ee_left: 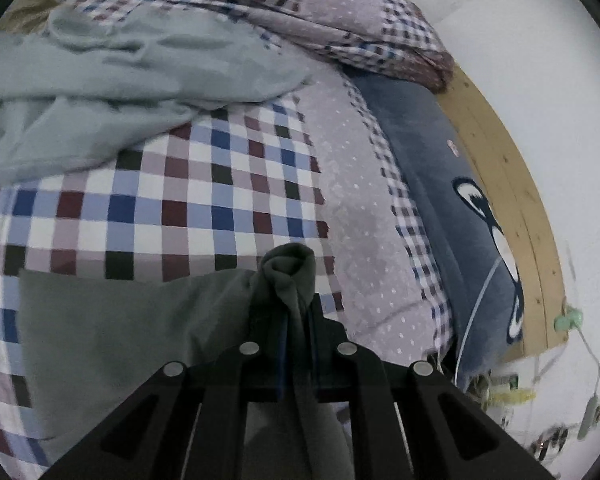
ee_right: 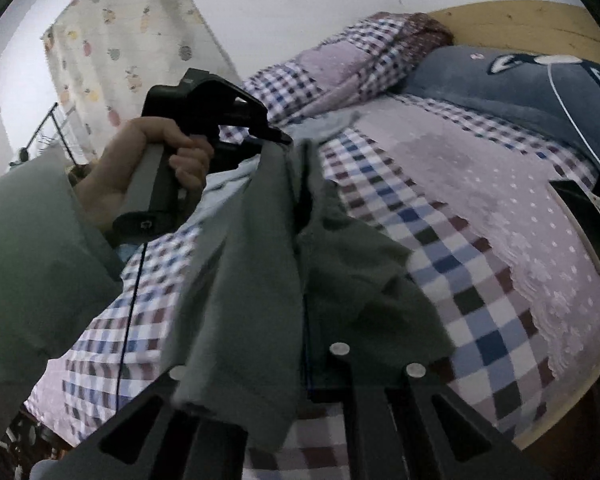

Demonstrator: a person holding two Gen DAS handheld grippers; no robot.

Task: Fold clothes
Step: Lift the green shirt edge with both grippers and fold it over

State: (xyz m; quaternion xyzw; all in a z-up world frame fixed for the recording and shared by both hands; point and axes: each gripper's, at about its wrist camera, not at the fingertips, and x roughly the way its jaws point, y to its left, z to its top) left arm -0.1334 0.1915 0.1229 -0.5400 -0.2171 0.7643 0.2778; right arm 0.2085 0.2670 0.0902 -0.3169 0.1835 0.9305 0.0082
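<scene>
A grey-green garment (ee_left: 100,344) hangs over the checked bedspread (ee_left: 172,208), stretched between both grippers. My left gripper (ee_left: 298,312) is shut on a bunched edge of the garment, which sticks up past its fingertips. In the right wrist view, the same garment (ee_right: 256,264) drapes over my right gripper (ee_right: 309,312), which is shut on the cloth with its fingers mostly covered. Farther back, a hand (ee_right: 140,168) holds the left gripper (ee_right: 281,138), pinching the garment's other end.
A pale blue garment (ee_left: 120,80) lies crumpled toward the head of the bed. A blue cartoon pillow (ee_left: 440,200) lies against the wooden headboard (ee_left: 508,184), beside a folded quilt (ee_left: 340,12). A phone (ee_right: 588,220) rests on the bedspread (ee_right: 480,260). A grey sleeve (ee_right: 28,260) fills the left.
</scene>
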